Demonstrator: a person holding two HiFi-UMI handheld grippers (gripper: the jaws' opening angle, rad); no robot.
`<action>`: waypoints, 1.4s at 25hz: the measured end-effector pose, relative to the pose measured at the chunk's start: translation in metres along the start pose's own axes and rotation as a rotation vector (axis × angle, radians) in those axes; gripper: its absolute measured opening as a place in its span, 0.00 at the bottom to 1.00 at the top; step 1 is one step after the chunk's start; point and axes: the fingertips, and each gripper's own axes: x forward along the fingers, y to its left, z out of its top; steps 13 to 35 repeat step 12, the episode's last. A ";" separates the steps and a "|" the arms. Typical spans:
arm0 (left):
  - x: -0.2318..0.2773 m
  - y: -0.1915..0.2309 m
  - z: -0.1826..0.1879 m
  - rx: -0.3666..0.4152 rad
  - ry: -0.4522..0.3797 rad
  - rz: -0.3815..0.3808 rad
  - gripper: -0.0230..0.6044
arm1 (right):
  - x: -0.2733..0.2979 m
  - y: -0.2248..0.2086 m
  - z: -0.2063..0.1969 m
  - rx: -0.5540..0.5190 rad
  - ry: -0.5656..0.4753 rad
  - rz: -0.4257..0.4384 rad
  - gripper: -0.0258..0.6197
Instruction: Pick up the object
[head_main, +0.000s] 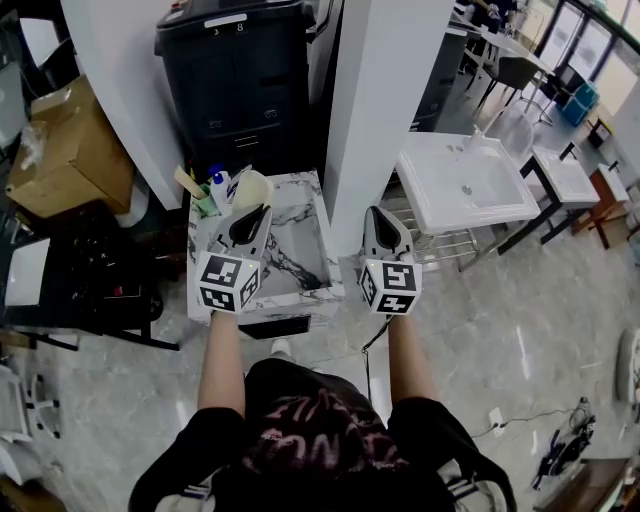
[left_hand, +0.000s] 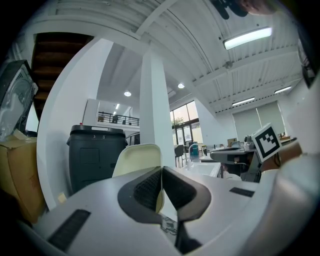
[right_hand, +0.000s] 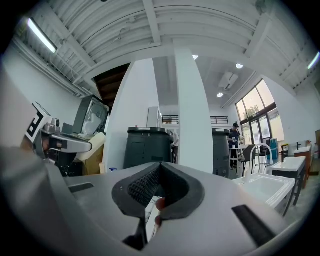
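Note:
A cream cup (head_main: 247, 187) stands at the back left of a marble-patterned table (head_main: 300, 255). My left gripper (head_main: 262, 210) hovers just short of the cup with its jaws shut. In the left gripper view the cup (left_hand: 136, 159) rises right behind the shut left gripper (left_hand: 161, 170), and a cream sliver shows through the gap under the tips. I cannot tell whether the tips touch the cup. My right gripper (head_main: 374, 212) hangs off the table's right edge, beside a white pillar (head_main: 385, 100). Its jaws meet at the tips (right_hand: 160, 166) with nothing held.
A blue-capped bottle (head_main: 217, 184), a green item and a wooden stick crowd the table's back left corner by the cup. A dark bin (head_main: 240, 75) stands behind the table. A white basin (head_main: 465, 180) is to the right, a cardboard box (head_main: 65, 150) to the left.

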 end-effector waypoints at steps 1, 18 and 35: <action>0.000 -0.001 0.000 0.004 -0.001 -0.004 0.07 | 0.000 0.000 0.000 0.000 0.001 -0.001 0.06; 0.004 0.004 0.002 0.004 -0.002 0.011 0.07 | 0.002 -0.003 -0.001 -0.006 0.005 0.000 0.06; 0.004 0.004 0.002 0.004 -0.002 0.011 0.07 | 0.002 -0.003 -0.001 -0.006 0.005 0.000 0.06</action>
